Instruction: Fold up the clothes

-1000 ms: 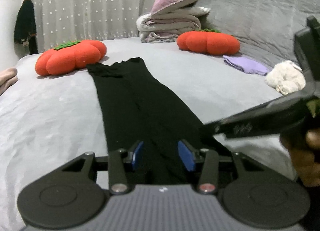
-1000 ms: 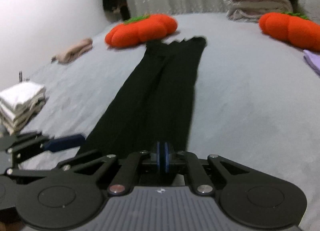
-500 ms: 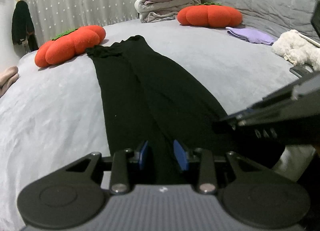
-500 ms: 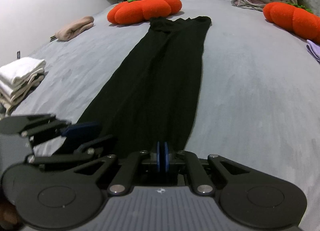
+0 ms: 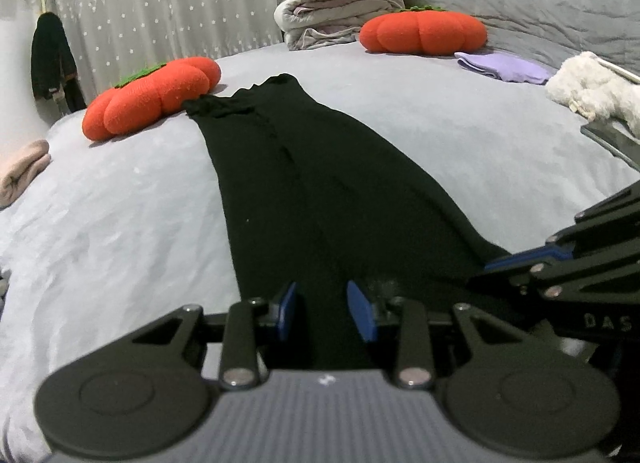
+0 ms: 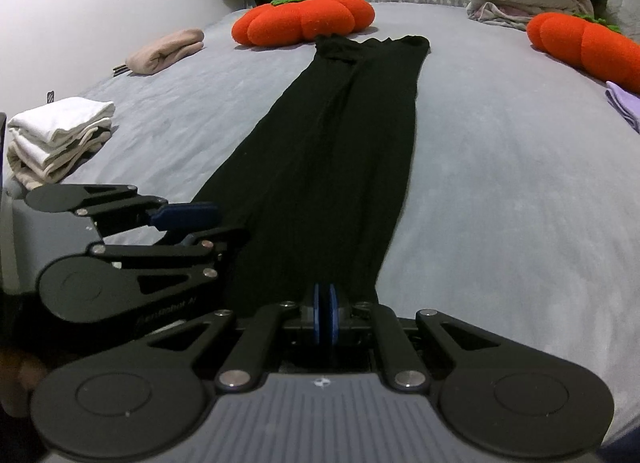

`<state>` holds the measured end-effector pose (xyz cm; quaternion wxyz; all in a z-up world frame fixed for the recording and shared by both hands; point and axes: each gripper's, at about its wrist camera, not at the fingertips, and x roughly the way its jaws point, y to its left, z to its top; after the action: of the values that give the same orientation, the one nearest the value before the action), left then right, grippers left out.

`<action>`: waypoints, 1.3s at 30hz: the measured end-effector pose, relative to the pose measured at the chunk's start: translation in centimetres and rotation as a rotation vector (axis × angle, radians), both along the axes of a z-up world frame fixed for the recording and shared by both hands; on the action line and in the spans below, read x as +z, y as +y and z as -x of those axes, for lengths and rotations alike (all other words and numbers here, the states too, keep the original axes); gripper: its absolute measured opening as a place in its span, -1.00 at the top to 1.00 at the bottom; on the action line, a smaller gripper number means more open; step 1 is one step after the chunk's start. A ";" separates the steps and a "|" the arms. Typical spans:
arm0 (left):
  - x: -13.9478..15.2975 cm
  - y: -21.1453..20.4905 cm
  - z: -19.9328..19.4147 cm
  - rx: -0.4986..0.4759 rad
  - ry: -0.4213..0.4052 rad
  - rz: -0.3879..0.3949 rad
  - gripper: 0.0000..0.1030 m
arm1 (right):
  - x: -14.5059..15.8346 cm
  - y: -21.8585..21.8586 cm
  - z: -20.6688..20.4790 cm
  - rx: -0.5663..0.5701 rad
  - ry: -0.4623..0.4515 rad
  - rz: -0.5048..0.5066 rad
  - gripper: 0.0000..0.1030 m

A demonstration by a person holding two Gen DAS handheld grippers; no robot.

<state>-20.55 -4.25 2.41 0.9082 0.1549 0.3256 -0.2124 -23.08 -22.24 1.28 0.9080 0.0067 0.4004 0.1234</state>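
A long black garment (image 5: 320, 191) lies flat on the grey bed (image 5: 120, 215). Its long axis runs straight away from both cameras, from the near edge of the bed toward the far side. The narrow far end, a little wrinkled, points at an orange pumpkin cushion (image 5: 152, 97) and almost touches it. The wider near end lies under the two grippers. A crease runs along the length, so the garment looks folded lengthwise.

The left gripper (image 5: 326, 309) is at the near end. Its blue fingers (image 5: 360, 309) are spread apart, and black cloth shows between them; I cannot tell if they touch it. The right gripper (image 6: 325, 313) is just beside it on the right part of the same end. Its fingers are pressed together, with the hem directly in front of them; whether cloth is caught between them is hidden.

On the bed, apart from the garment, are a second orange cushion (image 5: 424, 31), a folded lilac cloth (image 5: 504, 67), a pile of bedding (image 5: 344, 9), a stack of white folded clothes (image 6: 56, 139) and a pink roll (image 6: 168, 51).
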 end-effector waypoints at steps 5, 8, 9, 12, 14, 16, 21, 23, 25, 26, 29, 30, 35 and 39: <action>0.1 0.6 1.2 -0.013 0.002 0.000 0.42 | 0.1 0.2 1.5 0.004 -0.010 0.009 0.84; 0.2 0.8 1.8 -0.024 0.000 -0.002 0.41 | 0.1 0.2 2.2 0.006 -0.020 0.006 0.84; 0.2 0.9 2.0 -0.026 -0.001 -0.002 0.40 | 0.1 0.1 2.4 0.006 -0.023 0.003 0.84; 0.5 1.5 2.4 -0.014 0.006 0.030 0.37 | 0.3 0.2 2.9 0.006 -0.032 0.008 0.84; 1.0 2.2 2.9 -0.006 0.019 0.076 0.34 | 0.5 0.3 3.6 0.013 -0.046 0.016 0.84; 1.2 2.8 3.5 -0.002 0.019 0.096 0.30 | 0.6 -0.1 4.2 0.012 -0.048 0.003 0.83; 1.6 3.8 5.1 0.017 0.010 0.109 0.19 | 0.9 -1.1 5.3 -0.010 -0.055 -0.011 0.74; 1.6 3.9 5.6 0.007 -0.009 0.099 0.11 | 1.0 -1.3 5.7 -0.014 -0.065 -0.010 0.71; 1.6 4.0 6.2 -0.004 -0.028 0.089 0.09 | 1.2 -1.3 6.1 -0.008 -0.082 -0.001 0.59; 1.7 4.0 6.5 -0.009 -0.038 0.084 0.07 | 1.2 -1.1 6.4 -0.001 -0.094 0.005 0.49; 1.7 4.2 7.3 -0.025 -0.067 0.070 0.00 | 1.2 -0.5 7.0 0.035 -0.125 0.044 0.28; 1.7 4.2 7.6 -0.030 -0.076 0.065 -0.02 | 1.1 -0.2 7.2 0.046 -0.131 0.065 0.19; 1.3 3.6 7.8 -0.067 -0.101 0.017 -0.03 | 0.8 0.6 7.3 0.062 -0.151 0.119 0.17; 1.0 3.2 7.7 -0.077 -0.104 -0.009 -0.03 | 0.6 0.6 7.2 0.057 -0.157 0.143 0.17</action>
<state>-28.23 -1.06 3.36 0.9145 0.1822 0.2726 -0.2372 -30.30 -21.64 1.86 0.9309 -0.0791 0.3356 0.1206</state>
